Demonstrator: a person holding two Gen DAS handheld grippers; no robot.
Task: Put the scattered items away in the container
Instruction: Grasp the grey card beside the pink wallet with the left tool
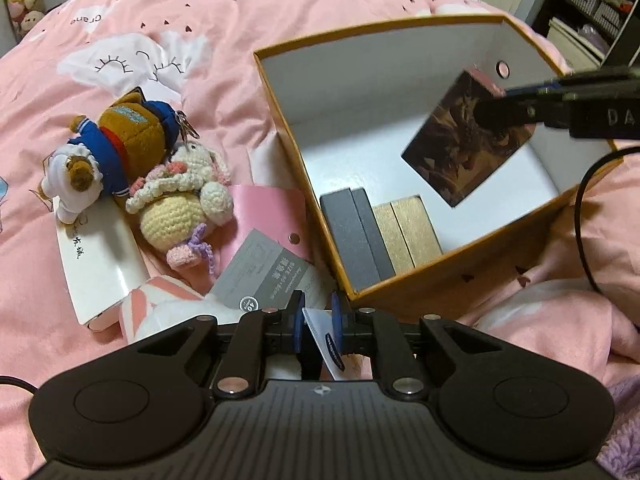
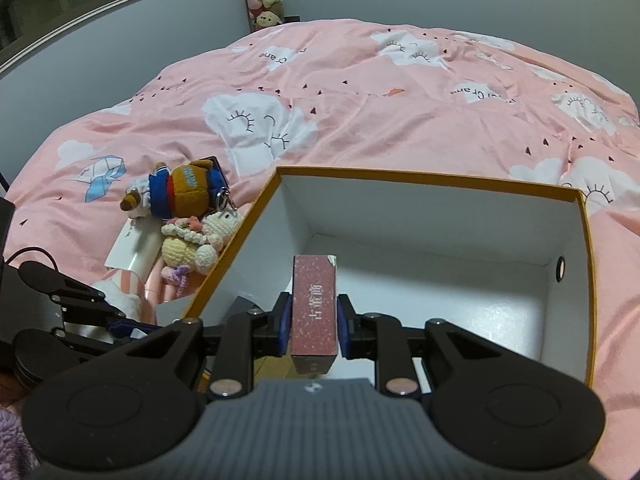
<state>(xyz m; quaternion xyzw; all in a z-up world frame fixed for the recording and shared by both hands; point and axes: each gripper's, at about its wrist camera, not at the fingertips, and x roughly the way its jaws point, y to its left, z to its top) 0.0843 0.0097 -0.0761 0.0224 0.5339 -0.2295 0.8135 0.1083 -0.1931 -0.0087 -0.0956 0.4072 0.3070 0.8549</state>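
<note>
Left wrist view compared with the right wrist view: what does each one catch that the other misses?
Only the left wrist view shows the dark and tan boxes already in the container, the grey tag, and the card's pictured face.

Only the right wrist view shows the printed pink edge of the card box between the right gripper pads.

Both show the orange container, the bear plush and the crochet bunny.

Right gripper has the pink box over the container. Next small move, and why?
Probably lower it and release. The right gripper is shut on the pink box, which hangs above the container's bare floor, clear of the dark and gold boxes along one wall. Free space lies beneath it, so a short descent before opening looks safe.
</note>
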